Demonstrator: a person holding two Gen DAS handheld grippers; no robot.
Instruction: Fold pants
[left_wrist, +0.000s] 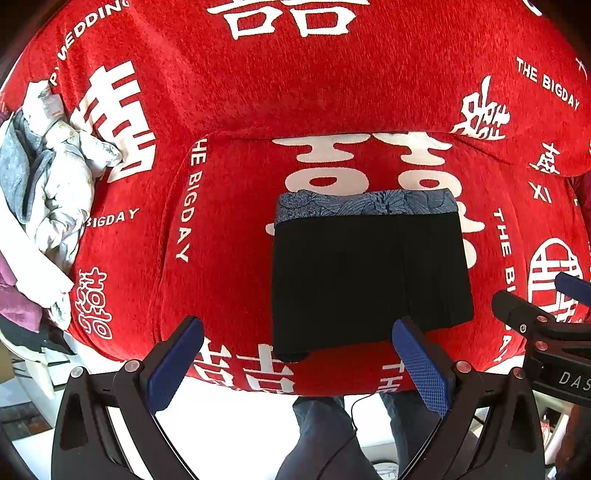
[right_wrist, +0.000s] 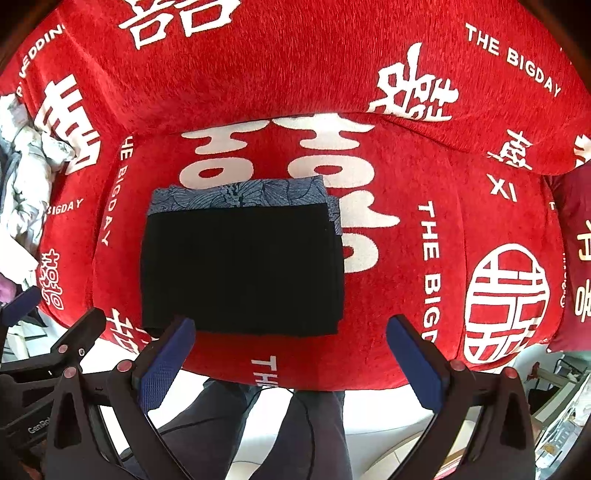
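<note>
A pair of black pants (left_wrist: 369, 277) lies folded into a compact rectangle on a red seat cushion (left_wrist: 229, 229) printed with white characters and the words "THE BIGDAY". In the left wrist view the pants sit just right of centre, running toward 5 o'clock. They rest on top of a blue patterned folded cloth (left_wrist: 365, 202), whose edge shows along the far side at 12 o'clock of the pants. This looks like a stack of finished items, so the fold appears complete or nearly so.

The left gripper (left_wrist: 297, 354) hovers at 6 o'clock, its blue-padded jaws spread wide and holding nothing; its right pad sits in front of the near edge of the pants, though contact cannot be judged. The right gripper (right_wrist: 290, 350) is likewise spread wide and empty, at 6 o'clock in its own view, with the pants (right_wrist: 242, 269) up toward 10 o'clock and its left pad overlapping their near corner. Both seem drawn back toward the person, whose dark trouser legs (left_wrist: 321, 435) show below the cushion edge.

No box or basket is visible. A loose heap of unfolded clothes (left_wrist: 48, 192), white, grey and purple, lies at 9 o'clock on the seat's left side, likely waiting its turn.
</note>
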